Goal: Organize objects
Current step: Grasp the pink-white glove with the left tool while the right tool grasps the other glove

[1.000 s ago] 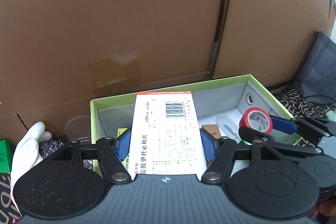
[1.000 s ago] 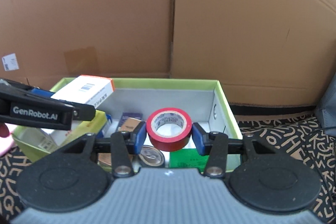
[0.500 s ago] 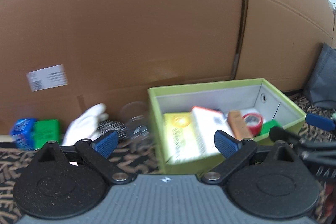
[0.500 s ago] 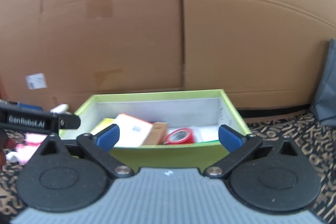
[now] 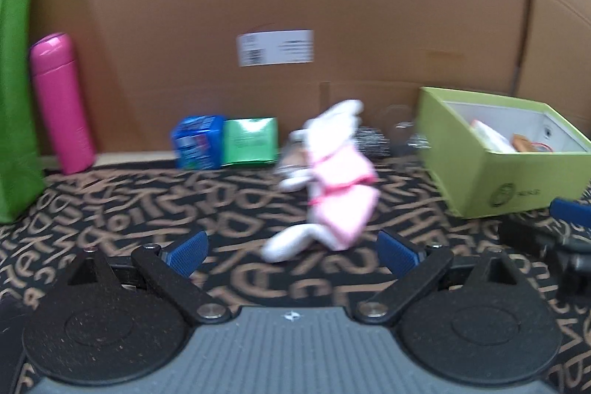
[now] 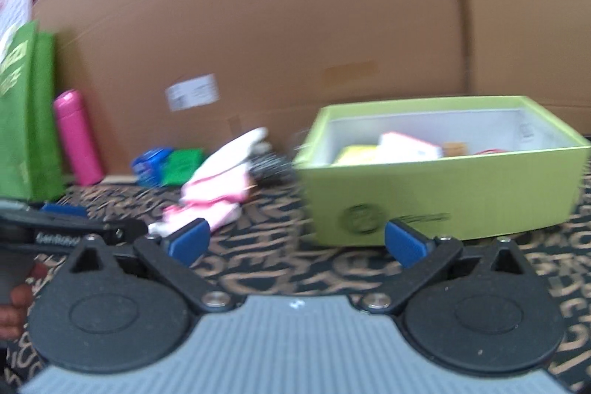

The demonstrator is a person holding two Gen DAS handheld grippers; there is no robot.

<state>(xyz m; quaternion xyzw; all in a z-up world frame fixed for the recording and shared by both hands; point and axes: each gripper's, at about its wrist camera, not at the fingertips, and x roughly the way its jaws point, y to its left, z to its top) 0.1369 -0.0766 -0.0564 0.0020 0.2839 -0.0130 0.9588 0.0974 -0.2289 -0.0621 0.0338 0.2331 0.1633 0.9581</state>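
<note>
A lime green box [image 5: 495,172] stands on the patterned mat at the right; it holds a white medicine carton [image 6: 410,146], a yellow pack and other items. In the right wrist view the green box [image 6: 443,194] is just ahead of my right gripper [image 6: 295,242], which is open and empty. My left gripper [image 5: 291,252] is open and empty, low over the mat. A pink and white plush toy [image 5: 332,187] lies just ahead of it. The toy also shows in the right wrist view [image 6: 218,183].
A pink bottle [image 5: 61,102] and a green bag [image 5: 14,80] stand at the far left. A blue pack [image 5: 197,143] and a green pack [image 5: 251,141] sit against the cardboard wall [image 5: 295,6]. A dark scrubber [image 6: 271,165] lies beside the box.
Both grippers let go of the medicine carton and red tape in the box, opened, and pulled back and left. The left gripper now faces the plush toy.
</note>
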